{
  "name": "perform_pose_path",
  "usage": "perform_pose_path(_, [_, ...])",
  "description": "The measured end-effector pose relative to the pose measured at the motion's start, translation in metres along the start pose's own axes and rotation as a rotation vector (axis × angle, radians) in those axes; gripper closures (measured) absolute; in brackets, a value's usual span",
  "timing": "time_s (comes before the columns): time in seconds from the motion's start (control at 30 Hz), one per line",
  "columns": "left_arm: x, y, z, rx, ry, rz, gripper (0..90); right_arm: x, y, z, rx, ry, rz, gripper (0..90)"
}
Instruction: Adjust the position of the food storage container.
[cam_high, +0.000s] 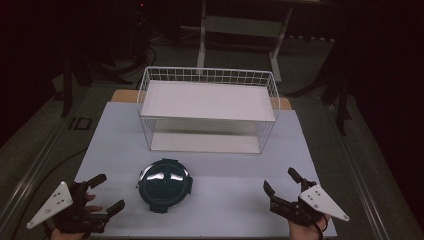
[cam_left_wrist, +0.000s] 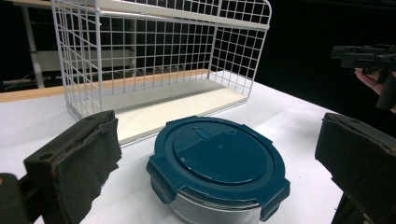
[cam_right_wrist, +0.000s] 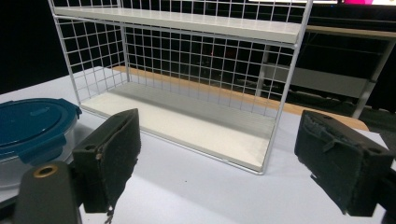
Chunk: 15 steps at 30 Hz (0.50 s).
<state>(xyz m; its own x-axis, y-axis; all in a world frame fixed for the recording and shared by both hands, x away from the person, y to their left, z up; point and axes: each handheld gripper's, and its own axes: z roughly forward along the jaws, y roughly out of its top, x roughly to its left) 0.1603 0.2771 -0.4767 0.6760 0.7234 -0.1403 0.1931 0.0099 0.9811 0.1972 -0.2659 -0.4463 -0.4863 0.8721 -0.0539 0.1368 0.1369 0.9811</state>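
Container (cam_high: 164, 184) between wide-apart, empty jaws

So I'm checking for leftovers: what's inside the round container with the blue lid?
Cannot tell: the blue lid covers the container fully, with its clips down over the metal wall. Nothing rests on top.

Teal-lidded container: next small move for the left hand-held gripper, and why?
Probably ease the left hand-held gripper forward toward the teal-lidded container. Its jaws stand open and empty, and in its own view the container sits centred between them, untouched on the table in front of the empty white wire shelf rack. The right hand-held gripper is farther off, also open.
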Motion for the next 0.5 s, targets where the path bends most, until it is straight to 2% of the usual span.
perform_pose_path(0.5, [-0.0029, 0.0028, -0.0007, -0.001, -0.016, -0.008, 0.0, 0.0019, 0.0021, -0.0003, -0.002, 0.019, 0.007, 14.8])
